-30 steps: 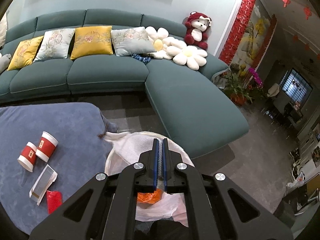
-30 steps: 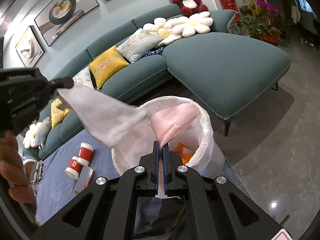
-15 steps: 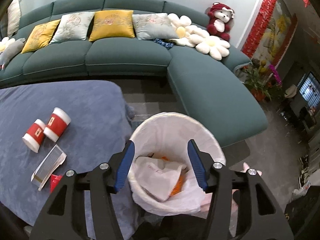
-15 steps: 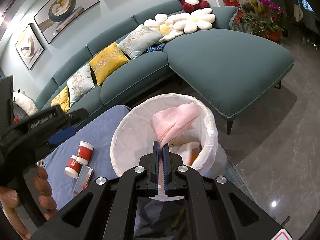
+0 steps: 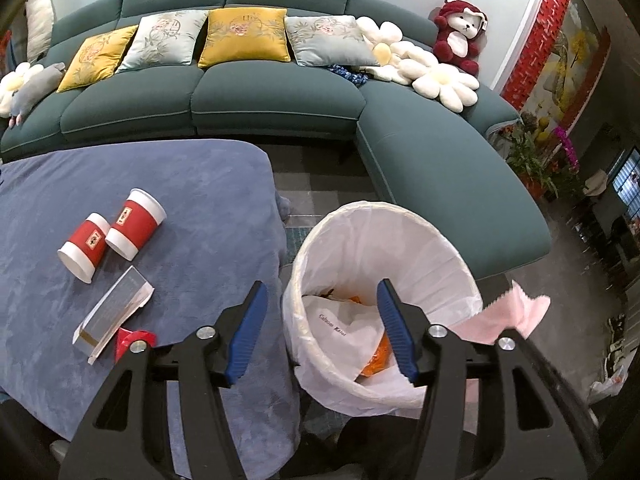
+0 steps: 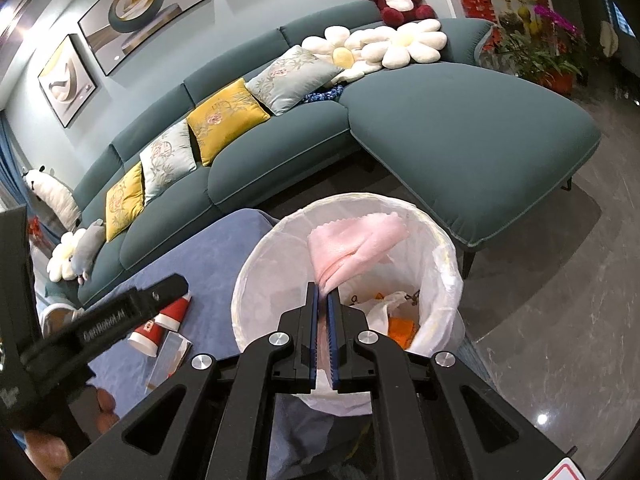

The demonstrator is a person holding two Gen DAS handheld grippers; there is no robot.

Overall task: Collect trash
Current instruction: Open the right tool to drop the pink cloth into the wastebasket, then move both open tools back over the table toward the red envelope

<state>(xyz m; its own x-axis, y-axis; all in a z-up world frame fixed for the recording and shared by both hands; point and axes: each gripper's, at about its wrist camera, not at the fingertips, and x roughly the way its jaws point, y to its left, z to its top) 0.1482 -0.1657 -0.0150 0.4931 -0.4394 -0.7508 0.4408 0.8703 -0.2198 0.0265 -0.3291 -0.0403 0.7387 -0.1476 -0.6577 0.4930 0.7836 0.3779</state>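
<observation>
Bin [image 5: 456, 252] mouth open; pink cloth [image 6: 352, 240] overhangs.

You face a teal sectional sofa [image 5: 280, 96] with yellow cushions [image 5: 244, 38], framed pictures [image 6: 148, 4] above, glossy grey floor [image 6: 560, 320] beside.

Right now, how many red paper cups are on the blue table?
2: both lie tipped over, side by side. One red cup is nearer the table's left edge, the other red cup just right of it.

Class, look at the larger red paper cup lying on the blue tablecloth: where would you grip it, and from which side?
Probably grip the larger red cup across its red middle, coming from above. It lies on its side on the tablecloth, and the smaller cup lies close beside it, so set one finger along the free side and one into the narrow space between the cups.
</observation>
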